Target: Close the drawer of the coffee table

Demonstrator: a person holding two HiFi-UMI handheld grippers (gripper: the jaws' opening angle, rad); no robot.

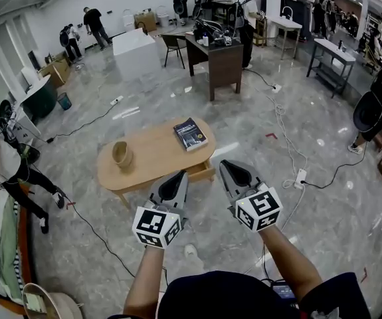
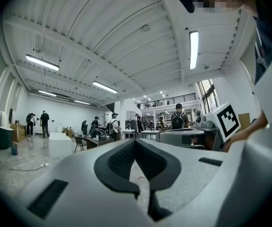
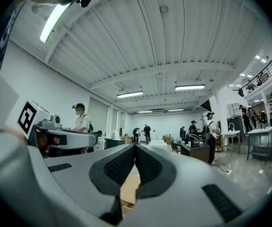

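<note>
Right gripper view shows the right claw (image 3: 135,146) shut, its ribbed pads meeting at the tips with nothing between them. Pale wood, probably the drawer, shows through the gap lower down. The left claw (image 2: 136,142) is likewise pressed together and empty, pointing out across the room.

In the head view both claws hang low and side by side in front of the person. The drawer (image 1: 201,173) lies between their tips, pulled out from the near side of the bench (image 1: 154,153) at its right end. The left claw's tip overlaps the drawer front, but I cannot tell if it touches.

The drawer looks like light, stiff wood that should slide rather than need lifting. No grip seems called for. Closed tips set flat against the middle of the front panel should push it in squarely, whereas a push near one corner could skew and jam it.

A book (image 1: 191,134) and a bowl (image 1: 122,155) sit on the benchtop, clear of the drawer's path. The floor (image 1: 337,218) around is open, apart from a power strip (image 1: 301,177) to the right.
</note>
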